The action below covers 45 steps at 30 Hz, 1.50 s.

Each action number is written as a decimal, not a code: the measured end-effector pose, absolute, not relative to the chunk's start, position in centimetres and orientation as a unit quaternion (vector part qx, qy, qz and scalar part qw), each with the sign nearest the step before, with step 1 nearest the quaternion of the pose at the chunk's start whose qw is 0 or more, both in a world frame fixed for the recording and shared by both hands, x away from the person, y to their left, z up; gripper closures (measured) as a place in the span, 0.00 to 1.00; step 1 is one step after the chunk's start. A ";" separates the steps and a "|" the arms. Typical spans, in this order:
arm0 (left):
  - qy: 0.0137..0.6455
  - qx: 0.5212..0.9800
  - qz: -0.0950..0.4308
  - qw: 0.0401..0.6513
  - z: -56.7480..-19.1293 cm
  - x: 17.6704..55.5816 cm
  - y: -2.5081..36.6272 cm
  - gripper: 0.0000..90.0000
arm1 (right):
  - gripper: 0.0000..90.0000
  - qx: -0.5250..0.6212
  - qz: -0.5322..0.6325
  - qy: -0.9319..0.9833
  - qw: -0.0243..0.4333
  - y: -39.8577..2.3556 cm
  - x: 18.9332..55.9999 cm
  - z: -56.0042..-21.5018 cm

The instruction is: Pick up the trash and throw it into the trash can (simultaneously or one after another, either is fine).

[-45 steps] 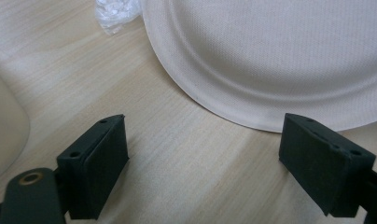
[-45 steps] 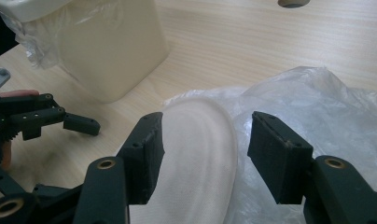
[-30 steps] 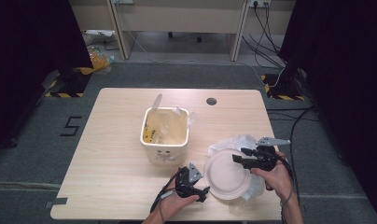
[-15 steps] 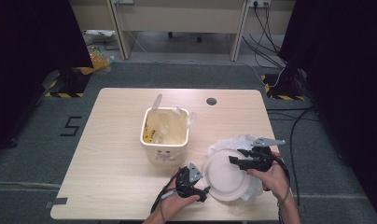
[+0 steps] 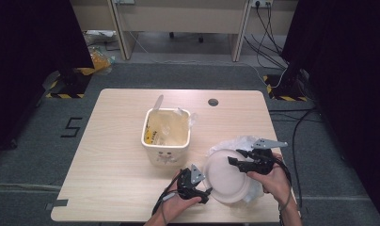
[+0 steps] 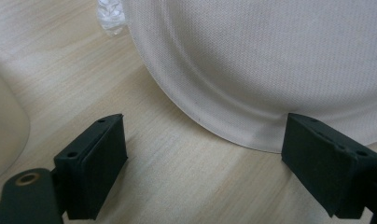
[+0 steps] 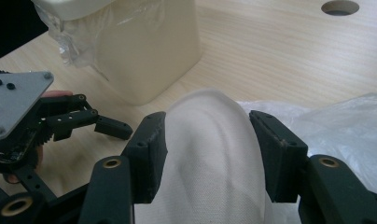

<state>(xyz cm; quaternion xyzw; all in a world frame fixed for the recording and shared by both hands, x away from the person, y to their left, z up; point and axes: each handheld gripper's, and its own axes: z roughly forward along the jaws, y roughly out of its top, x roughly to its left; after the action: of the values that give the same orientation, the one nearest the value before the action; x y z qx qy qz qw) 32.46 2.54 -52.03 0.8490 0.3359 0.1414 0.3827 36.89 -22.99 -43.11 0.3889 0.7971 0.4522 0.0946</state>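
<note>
Between the jaws of the right gripper [image 7: 207, 154] rises the bent rim of a white paper plate [image 7: 210, 140]. The jaws have just been closing on it, and both pads now sit against the buckled edge, clamped on the plate. In the high view that gripper has edged inward over the plate's right side since a second ago, while the plate has kept its place at the desk's near right.

The left gripper [image 6: 205, 163] waits at the plate's opposite edge, jaws apart over bare wood, the right pad just at the rim and the left pad well clear of it. It has not shifted over the last second.

The plate [image 5: 228, 175] lies on a crumpled clear plastic bag [image 5: 244, 142] spread over the light wooden desk [image 5: 117, 141]. Just beyond it stands a cream square tub [image 5: 166, 136] with yellow residue inside and a pale utensil [image 5: 157, 102] leaning out of its far corner. A round cable hole [image 5: 213, 102] marks the desk's far side.

The tightening pinch suggests the plate is about to be lifted off the bag. The thin rim is already folding, so it could crease or slip.
</note>
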 end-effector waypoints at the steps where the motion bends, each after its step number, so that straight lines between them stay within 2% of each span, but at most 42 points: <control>1: 0.336 0.849 0.141 0.383 -52.0 32.5 2.5 0.14 | 0.53 0.391 0.455 0.795 0.091 -23.1 36.9 -43.2; 5: 0.336 0.849 0.142 0.383 -52.0 32.5 2.5 0.14 | 0.57 0.397 0.476 0.782 0.058 -23.7 36.9 -43.0; 9: 0.337 0.848 0.142 0.382 -52.0 32.4 2.5 0.14 | 0.61 0.399 0.474 0.783 0.055 -23.9 36.8 -43.0; 11: 0.338 0.848 0.142 0.382 -52.0 32.4 2.5 0.14 | 0.71 0.399 0.475 0.783 0.055 -24.2 36.7 -43.0; 15: 0.337 0.848 0.142 0.382 -52.0 32.4 2.5 0.14 | 0.74 0.395 0.479 0.782 0.057 -24.3 36.4 -42.7; 22: 0.334 0.849 0.138 0.386 -52.0 32.2 3.1 0.17 | 0.83 0.393 0.517 0.760 0.022 -24.5 36.2 -42.3; 26: 0.335 0.850 0.145 0.379 -51.9 31.6 4.7 0.18 | 0.91 0.394 0.525 0.754 0.024 -25.0 36.3 -42.2; 45: 0.427 0.804 0.192 0.367 -51.1 30.2 17.2 0.19 | 0.96 0.367 0.573 0.732 -0.001 -24.4 35.9 -40.5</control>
<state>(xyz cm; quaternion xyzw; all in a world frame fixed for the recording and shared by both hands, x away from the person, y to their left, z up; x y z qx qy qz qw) 30.24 17.18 -51.11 0.8038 0.4269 0.1923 0.3669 35.94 -24.43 -40.46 0.3673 0.7323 0.5734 -0.0012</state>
